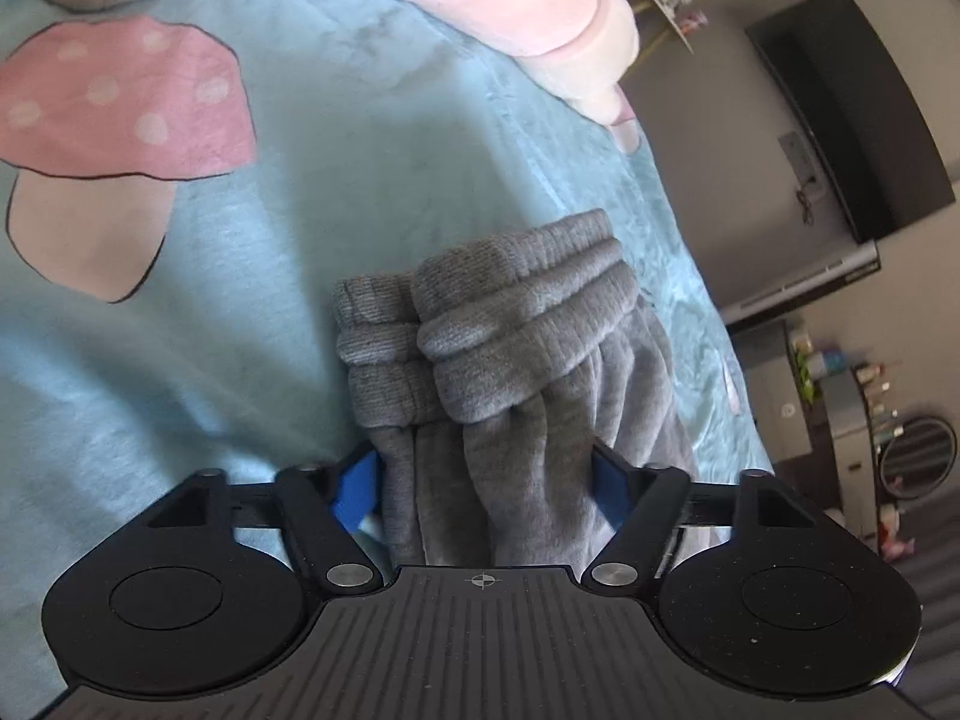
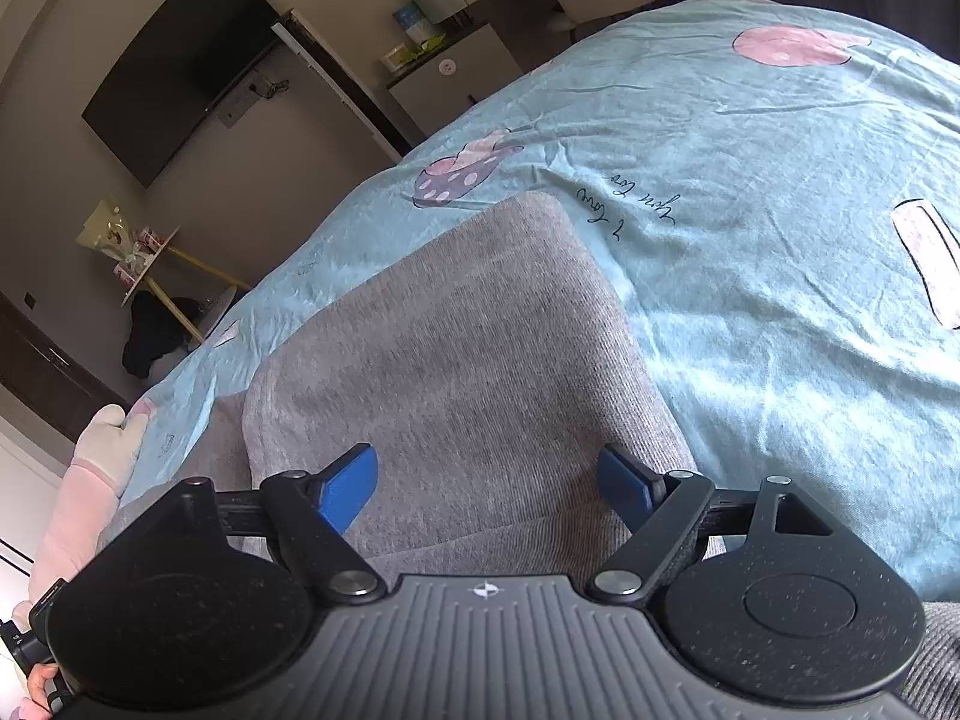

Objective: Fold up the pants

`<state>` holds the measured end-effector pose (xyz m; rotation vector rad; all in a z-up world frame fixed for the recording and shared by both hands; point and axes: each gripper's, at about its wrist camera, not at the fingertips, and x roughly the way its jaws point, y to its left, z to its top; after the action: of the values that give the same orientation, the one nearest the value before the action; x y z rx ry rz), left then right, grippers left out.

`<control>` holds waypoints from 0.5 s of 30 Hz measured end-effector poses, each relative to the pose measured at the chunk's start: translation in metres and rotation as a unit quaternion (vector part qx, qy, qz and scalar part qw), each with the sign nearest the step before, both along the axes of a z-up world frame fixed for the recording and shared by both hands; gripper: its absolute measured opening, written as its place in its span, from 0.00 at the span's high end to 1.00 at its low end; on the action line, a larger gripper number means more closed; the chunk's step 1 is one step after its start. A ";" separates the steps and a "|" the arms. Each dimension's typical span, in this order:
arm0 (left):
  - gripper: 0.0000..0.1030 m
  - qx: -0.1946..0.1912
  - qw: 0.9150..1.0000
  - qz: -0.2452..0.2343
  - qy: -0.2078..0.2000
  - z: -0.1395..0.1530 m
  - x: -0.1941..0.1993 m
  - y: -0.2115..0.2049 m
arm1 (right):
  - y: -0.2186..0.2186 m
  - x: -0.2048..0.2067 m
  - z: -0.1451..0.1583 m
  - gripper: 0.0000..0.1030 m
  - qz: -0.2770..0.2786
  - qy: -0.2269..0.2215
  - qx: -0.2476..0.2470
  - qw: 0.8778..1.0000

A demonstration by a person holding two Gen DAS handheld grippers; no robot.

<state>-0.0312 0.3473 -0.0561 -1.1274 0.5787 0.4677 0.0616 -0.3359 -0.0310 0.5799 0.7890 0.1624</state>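
Note:
The grey pants (image 1: 510,324) lie on a light blue bed cover with pink mushroom prints (image 1: 288,180). In the left wrist view their ribbed cuffs stick out in a bunch ahead of my left gripper (image 1: 483,489). Gathered fabric fills the gap between its blue pads (image 1: 354,492), which press on it from both sides. In the right wrist view a flat folded panel of the pants (image 2: 456,330) lies under my right gripper (image 2: 489,489). That gripper is open, its pads (image 2: 627,489) wide apart above the cloth and gripping nothing.
A pale pink soft shape (image 1: 540,6) lies across the bed's far side, and a pink sleeve (image 2: 66,528) shows at lower left. The bed edge (image 1: 690,276) drops to the floor. Beyond it are a wall TV (image 2: 180,66), a cabinet (image 2: 456,78) and a small round table (image 2: 150,264).

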 end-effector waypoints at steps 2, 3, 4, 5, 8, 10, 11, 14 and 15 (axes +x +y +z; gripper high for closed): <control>0.57 -0.002 1.000 -0.003 0.003 -0.001 0.002 0.002 | 0.001 0.001 0.000 0.21 -0.001 0.001 -0.002 1.000; 0.69 0.002 1.000 -0.008 0.005 -0.001 0.002 0.002 | 0.001 0.000 0.000 0.21 -0.002 0.000 -0.003 1.000; 0.72 0.010 1.000 -0.014 0.009 0.003 0.000 0.001 | 0.001 0.000 0.000 0.21 -0.002 0.000 -0.003 1.000; 0.75 0.023 0.999 -0.021 0.007 0.009 -0.001 -0.002 | 0.001 0.000 0.000 0.21 -0.004 0.000 -0.003 1.000; 0.78 0.093 0.994 -0.054 -0.003 0.042 0.002 -0.020 | 0.001 -0.001 0.000 0.21 -0.006 -0.002 -0.001 1.000; 0.79 0.135 0.987 -0.078 -0.023 0.068 0.007 -0.036 | 0.000 0.000 -0.001 0.21 -0.007 -0.003 0.002 1.000; 0.80 0.151 0.984 -0.089 -0.036 0.080 0.009 -0.045 | -0.001 0.000 -0.001 0.21 -0.007 -0.003 0.003 1.000; 0.80 0.206 0.968 -0.129 -0.067 0.116 0.016 -0.084 | -0.001 -0.001 -0.001 0.21 -0.009 -0.005 0.007 1.000; 0.80 0.230 0.960 -0.145 -0.072 0.127 0.019 -0.101 | -0.001 -0.001 -0.001 0.21 -0.009 -0.006 0.007 1.000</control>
<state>-0.0119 0.2465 0.0706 -0.6118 0.4648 0.2438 0.0604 -0.3373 -0.0318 0.5989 0.7710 0.1561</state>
